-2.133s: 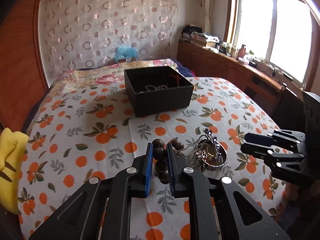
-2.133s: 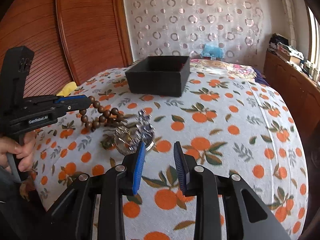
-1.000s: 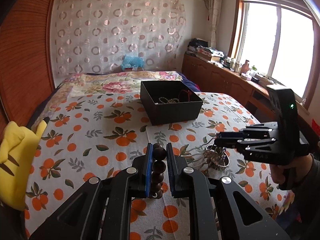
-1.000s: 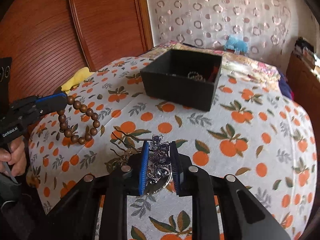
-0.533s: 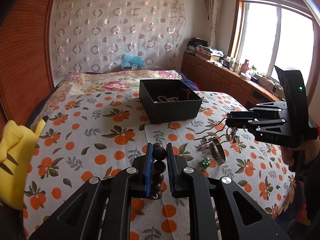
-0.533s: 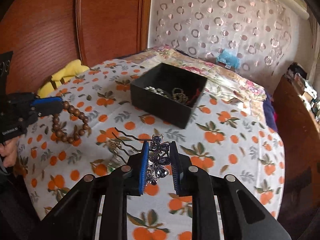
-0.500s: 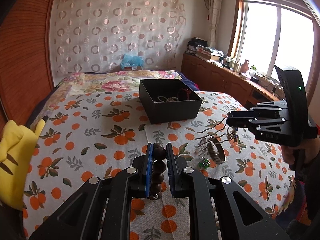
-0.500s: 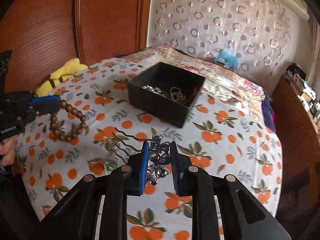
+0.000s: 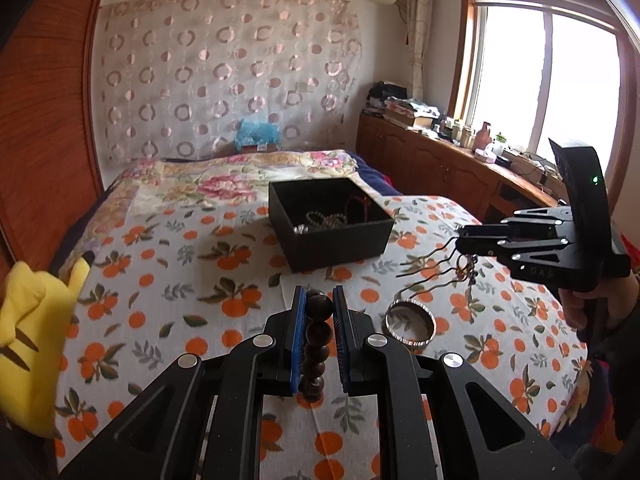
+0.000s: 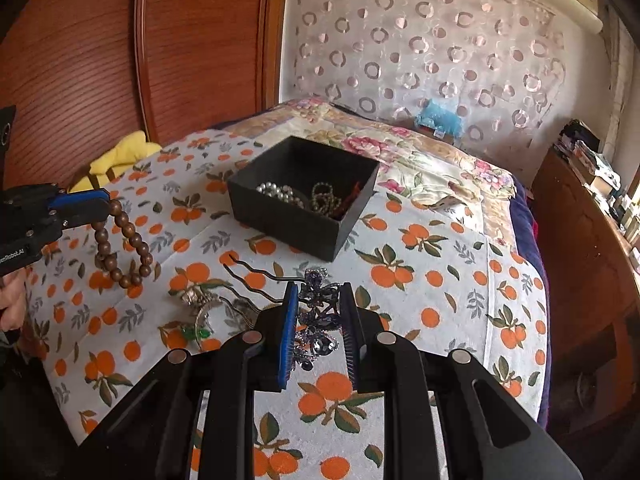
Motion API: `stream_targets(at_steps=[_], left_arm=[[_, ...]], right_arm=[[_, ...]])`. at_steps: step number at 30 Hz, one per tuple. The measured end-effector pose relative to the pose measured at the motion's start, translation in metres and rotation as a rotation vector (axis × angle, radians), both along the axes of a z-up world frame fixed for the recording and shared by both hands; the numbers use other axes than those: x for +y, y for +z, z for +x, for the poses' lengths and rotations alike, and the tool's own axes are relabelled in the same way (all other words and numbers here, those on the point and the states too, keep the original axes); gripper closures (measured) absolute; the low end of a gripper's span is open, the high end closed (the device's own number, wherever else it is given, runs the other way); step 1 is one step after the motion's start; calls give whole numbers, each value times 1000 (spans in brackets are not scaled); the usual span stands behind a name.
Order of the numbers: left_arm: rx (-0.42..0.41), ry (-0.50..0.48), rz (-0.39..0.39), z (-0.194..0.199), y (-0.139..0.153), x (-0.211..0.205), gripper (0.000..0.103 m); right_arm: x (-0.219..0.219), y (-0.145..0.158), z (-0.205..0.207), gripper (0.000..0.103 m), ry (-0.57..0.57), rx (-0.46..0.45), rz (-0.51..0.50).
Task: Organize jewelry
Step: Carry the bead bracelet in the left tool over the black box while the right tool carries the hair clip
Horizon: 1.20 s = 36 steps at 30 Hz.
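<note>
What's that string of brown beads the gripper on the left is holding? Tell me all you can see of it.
The bead bracelet is a closed loop of round, dark brown beads that look like polished wood. The left gripper is shut on a few beads at the top, and the rest hangs free beneath it, clear of the orange-print bedspread. It touches nothing but the blue pads. The black box sits farther back on the bed.

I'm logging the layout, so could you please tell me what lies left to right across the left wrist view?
Yellow plush toy → wooden bead bracelet in the left gripper → silver bangle → hair comb → right gripper.
</note>
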<state>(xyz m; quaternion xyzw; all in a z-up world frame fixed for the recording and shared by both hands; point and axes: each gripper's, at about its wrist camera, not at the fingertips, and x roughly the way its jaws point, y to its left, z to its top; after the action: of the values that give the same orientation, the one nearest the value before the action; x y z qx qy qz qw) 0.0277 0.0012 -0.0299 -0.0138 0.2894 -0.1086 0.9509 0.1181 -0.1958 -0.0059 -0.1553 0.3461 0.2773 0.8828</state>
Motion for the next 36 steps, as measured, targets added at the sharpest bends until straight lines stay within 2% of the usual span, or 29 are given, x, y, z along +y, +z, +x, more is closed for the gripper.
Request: stream_targets(at_steps=[10, 15, 19, 26, 32, 36], left_arm=[[-60, -28, 21, 9, 34, -5, 91], [-86, -37, 31, 17, 51, -7, 91], [-105, -41, 38, 20, 59, -9, 91], [-95, -45, 34, 21, 54, -11, 91], [-81, -42, 36, 22, 49, -9, 91], [-78, -40, 35, 22, 48, -9, 91]], right_arm=[[-2, 10, 12, 80, -15, -3, 75], [-7, 18, 25, 80, -14, 29, 145], [-9, 21, 31, 80, -9, 45, 159], [-4, 6, 36, 80, -26, 49, 56], [-11, -2, 41, 79, -27, 82, 123], [-14, -2, 42, 79, -32, 86, 130]])
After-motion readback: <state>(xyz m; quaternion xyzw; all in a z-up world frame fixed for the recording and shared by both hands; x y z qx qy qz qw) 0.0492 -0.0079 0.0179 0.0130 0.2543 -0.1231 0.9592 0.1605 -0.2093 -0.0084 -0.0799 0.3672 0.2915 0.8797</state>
